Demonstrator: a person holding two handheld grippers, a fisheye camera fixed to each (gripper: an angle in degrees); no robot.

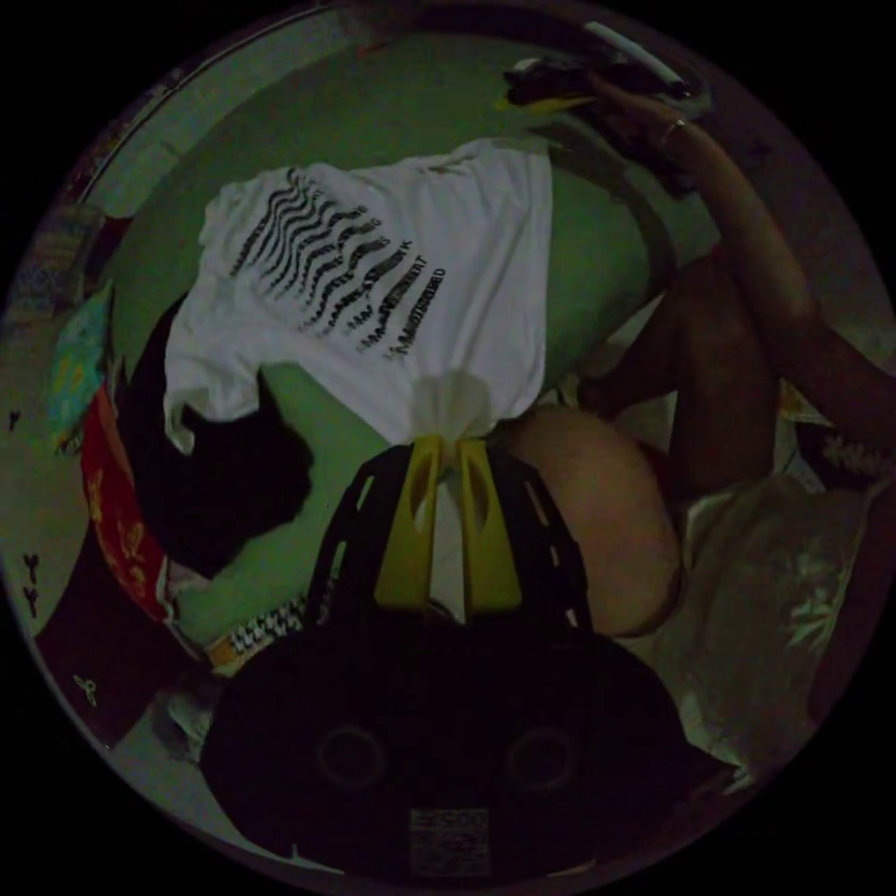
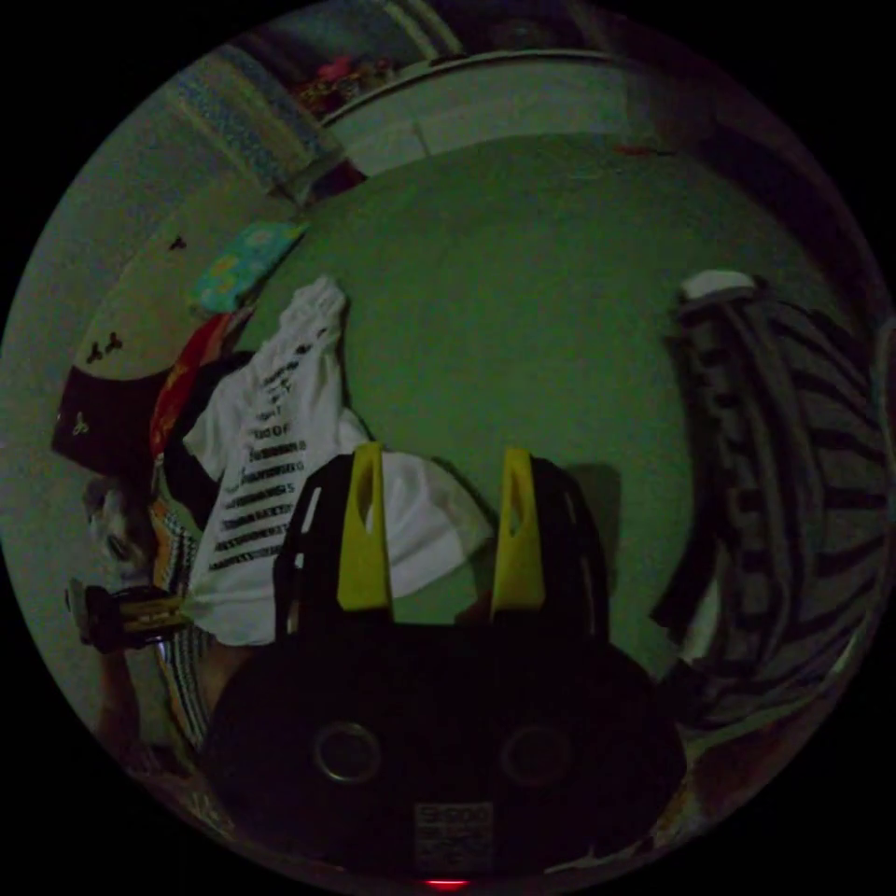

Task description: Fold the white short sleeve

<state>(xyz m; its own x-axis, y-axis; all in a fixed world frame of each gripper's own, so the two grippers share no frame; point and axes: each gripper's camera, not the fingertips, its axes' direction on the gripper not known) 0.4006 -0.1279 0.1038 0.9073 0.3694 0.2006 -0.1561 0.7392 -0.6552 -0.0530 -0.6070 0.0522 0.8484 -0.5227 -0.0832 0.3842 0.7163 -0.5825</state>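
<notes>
Left hand-held gripper (image 1: 446, 448): jaws pinched on a bunched edge of the white short sleeve shirt (image 1: 392, 280), likely anchoring it for folding. Shirt: spread on the green bed surface (image 2: 523, 308). Right hand-held gripper (image 2: 439, 467): jaws wide apart, empty, above the shirt.

A green bed sheet (image 2: 523, 308) is spread flat; the white printed T-shirt (image 1: 392, 280) is laid on it; a striped garment (image 2: 784, 485) and dark clothing (image 1: 224, 476) are seen alongside.
</notes>
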